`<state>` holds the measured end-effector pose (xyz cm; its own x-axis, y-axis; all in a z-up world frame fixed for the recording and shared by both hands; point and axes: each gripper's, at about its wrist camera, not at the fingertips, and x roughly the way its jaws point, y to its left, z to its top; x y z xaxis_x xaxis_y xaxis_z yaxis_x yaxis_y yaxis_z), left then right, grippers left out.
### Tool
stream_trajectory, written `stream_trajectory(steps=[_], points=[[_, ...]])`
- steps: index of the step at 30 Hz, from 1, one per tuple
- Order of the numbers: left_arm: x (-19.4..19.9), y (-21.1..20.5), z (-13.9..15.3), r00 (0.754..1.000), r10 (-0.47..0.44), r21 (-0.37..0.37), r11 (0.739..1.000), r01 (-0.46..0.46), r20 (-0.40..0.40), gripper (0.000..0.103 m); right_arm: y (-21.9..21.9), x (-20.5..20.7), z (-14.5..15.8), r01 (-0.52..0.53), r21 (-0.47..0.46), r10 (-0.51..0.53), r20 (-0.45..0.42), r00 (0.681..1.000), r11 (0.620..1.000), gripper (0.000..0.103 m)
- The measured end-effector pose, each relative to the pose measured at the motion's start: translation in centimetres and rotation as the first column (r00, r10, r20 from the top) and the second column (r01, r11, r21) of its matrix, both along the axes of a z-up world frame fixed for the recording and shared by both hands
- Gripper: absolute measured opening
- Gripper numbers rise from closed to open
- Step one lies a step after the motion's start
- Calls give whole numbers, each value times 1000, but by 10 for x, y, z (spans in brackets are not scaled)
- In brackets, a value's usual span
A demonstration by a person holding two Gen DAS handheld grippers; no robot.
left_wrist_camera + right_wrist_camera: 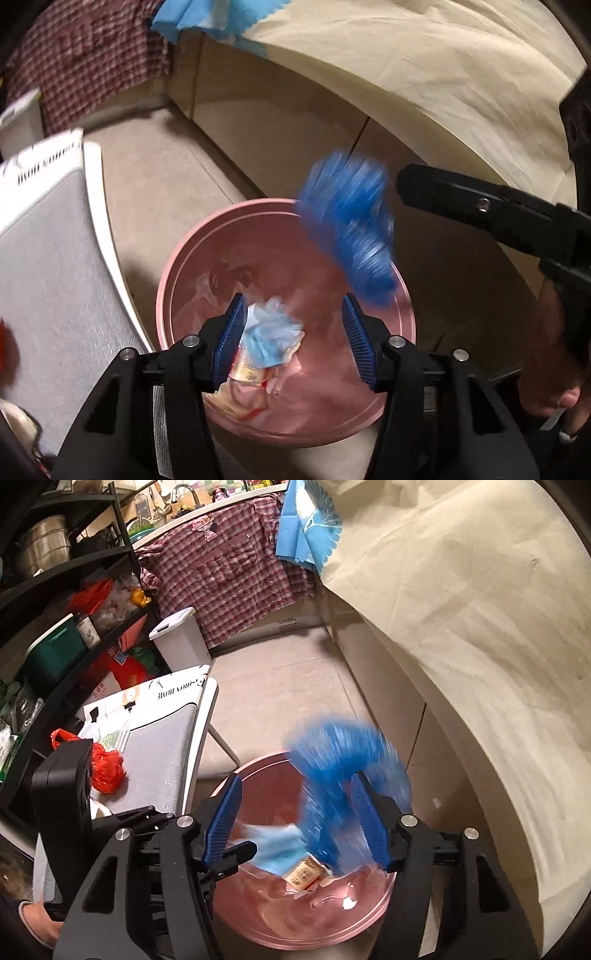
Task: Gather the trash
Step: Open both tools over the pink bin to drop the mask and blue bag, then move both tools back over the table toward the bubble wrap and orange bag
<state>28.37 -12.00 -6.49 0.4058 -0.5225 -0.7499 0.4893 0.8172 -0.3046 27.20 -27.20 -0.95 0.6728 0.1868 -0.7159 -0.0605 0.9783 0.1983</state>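
Our left gripper point(293, 339) and right gripper point(295, 821) hang with jaws spread wide over the pink bin point(404, 317). A blurred blue wrapper point(349, 229) is in mid-air at the bin's rim; pale blue tissue point(271, 338) lies inside. Beige floor tiles point(280, 694) surround it, cream cloth point(461, 609) to our right, a grey chair point(162, 746) left.

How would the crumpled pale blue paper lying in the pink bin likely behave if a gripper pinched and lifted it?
The pale blue paper looks thin and creased, so probably light and floppy. Its crumples should squash under the pads. Loose among wrappers in the pink bin, it would likely lift freely.
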Motion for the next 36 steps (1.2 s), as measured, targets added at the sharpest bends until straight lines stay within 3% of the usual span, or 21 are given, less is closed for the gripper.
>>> stream_trajectory(steps=[8, 20, 32, 36], points=[[-9, 15, 2, 999, 35, -11, 999, -35, 3, 52, -1, -3, 0, -1, 1, 1, 8, 1000, 1000, 62], [-46, 40, 43, 993, 78, -13, 997, -78, 86, 52, 1, -26, 19, 7, 13, -8, 63, 998, 1000, 62], [-96, 83, 79, 972, 190, -1, 981, -192, 134, 52, 13, -74, 52, 21, -8, -19, 131, 991, 1000, 62], [-108, 107, 89, 962, 239, 2, 970, -242, 134, 52, 23, -84, 62, 15, 49, -22, 154, 988, 999, 61]])
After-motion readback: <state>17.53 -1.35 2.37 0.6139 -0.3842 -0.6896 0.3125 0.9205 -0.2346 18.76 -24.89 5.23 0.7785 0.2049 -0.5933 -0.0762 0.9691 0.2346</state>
